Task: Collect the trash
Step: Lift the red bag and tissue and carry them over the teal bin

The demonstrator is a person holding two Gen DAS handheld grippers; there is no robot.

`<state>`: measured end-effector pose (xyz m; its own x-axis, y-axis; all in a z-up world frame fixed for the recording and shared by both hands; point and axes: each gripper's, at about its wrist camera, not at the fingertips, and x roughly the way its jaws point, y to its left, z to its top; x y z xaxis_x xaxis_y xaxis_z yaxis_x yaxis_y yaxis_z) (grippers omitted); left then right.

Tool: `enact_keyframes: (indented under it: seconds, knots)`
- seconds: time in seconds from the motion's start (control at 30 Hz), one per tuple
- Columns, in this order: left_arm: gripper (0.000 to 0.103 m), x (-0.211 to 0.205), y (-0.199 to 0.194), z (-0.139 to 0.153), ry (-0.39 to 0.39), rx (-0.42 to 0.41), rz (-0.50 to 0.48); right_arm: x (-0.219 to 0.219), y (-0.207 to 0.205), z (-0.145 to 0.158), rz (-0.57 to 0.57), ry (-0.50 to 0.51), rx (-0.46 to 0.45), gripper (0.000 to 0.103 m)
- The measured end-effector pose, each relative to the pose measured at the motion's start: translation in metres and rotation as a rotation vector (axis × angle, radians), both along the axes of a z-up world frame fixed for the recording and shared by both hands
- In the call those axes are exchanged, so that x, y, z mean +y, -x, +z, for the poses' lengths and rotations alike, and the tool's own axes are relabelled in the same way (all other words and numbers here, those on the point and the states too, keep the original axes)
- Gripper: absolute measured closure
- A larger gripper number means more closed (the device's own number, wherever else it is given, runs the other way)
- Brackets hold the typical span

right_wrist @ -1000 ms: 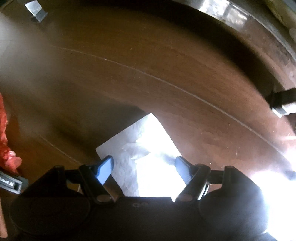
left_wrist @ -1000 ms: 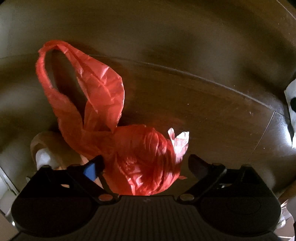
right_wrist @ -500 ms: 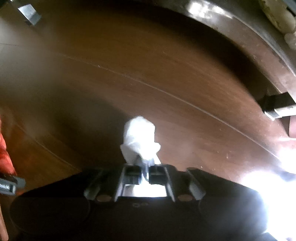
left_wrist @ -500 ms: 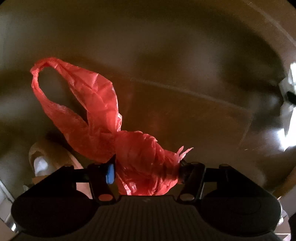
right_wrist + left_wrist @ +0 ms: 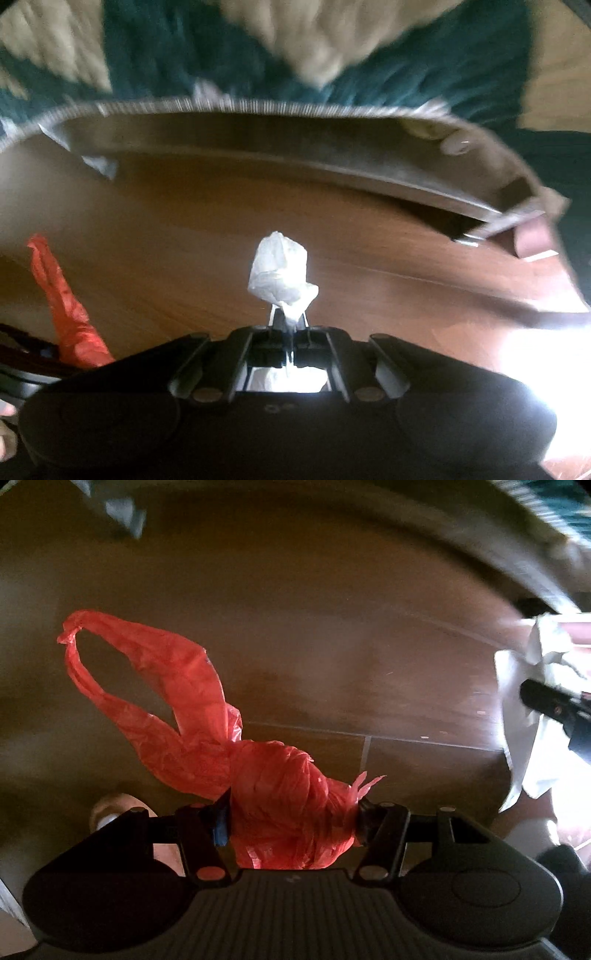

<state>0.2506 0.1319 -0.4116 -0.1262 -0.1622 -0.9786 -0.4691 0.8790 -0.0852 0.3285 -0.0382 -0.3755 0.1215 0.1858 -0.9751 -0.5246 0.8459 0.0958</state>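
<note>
Left wrist: left claw (image 5: 291, 821) points steeply down, clamping red bag (image 5: 280, 805).

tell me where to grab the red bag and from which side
Grip the red bag at its bunched knot, coming from above with one finger on each side, as the left gripper does. The knot is the thickest, firmest part; the thin handle loop hangs loose and would slip or swing.

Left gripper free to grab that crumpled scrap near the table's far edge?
Probably not: the left gripper has its jaws shut on the red bag. The way to the scrap across the table looks unobstructed.
</note>
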Motion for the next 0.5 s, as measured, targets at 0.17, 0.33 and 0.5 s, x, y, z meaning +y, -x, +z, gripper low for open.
enact_keyframes:
  seconds: [0.17,0.33,0.5]
  knots:
    - [0.043,-0.008,0.007,0.081,0.003,-0.171,-0.035,-0.023,0.011,0.078,-0.038,-0.068,-0.072,0.101]
    - [0.043,-0.037,0.016,0.154,-0.006,-0.311,-0.097,-0.055,0.026,0.159,-0.073,-0.143,-0.157,0.101]
    - [0.043,-0.062,0.022,0.228,-0.016,-0.441,-0.148,-0.088,0.047,0.234,-0.133,-0.206,-0.231,0.101]
